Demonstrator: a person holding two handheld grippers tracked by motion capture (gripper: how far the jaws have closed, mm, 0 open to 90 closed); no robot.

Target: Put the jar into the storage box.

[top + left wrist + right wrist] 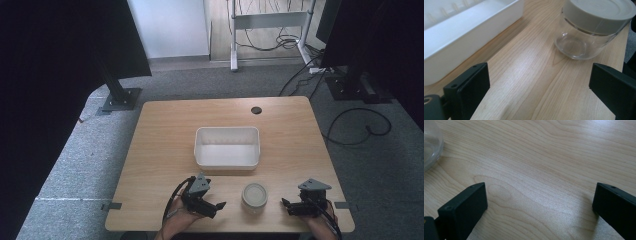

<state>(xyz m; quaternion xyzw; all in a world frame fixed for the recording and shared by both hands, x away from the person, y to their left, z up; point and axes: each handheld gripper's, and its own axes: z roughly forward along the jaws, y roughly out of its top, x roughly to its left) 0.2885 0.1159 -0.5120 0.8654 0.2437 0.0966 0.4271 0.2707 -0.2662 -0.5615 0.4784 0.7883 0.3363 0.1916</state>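
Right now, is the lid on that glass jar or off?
On. The grey lid sits flat over the mouth of the glass jar, which stands upright on the table and looks empty.

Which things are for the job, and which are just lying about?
For the job: clear glass jar with grey lid; left gripper and right gripper, jaws open.

Just there: white plastic rectangular tub, black floor cables.

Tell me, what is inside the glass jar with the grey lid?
The glass jar looks empty: its clear wall and base show just the wooden table beneath. The lid covers the top, hiding the part directly under it.
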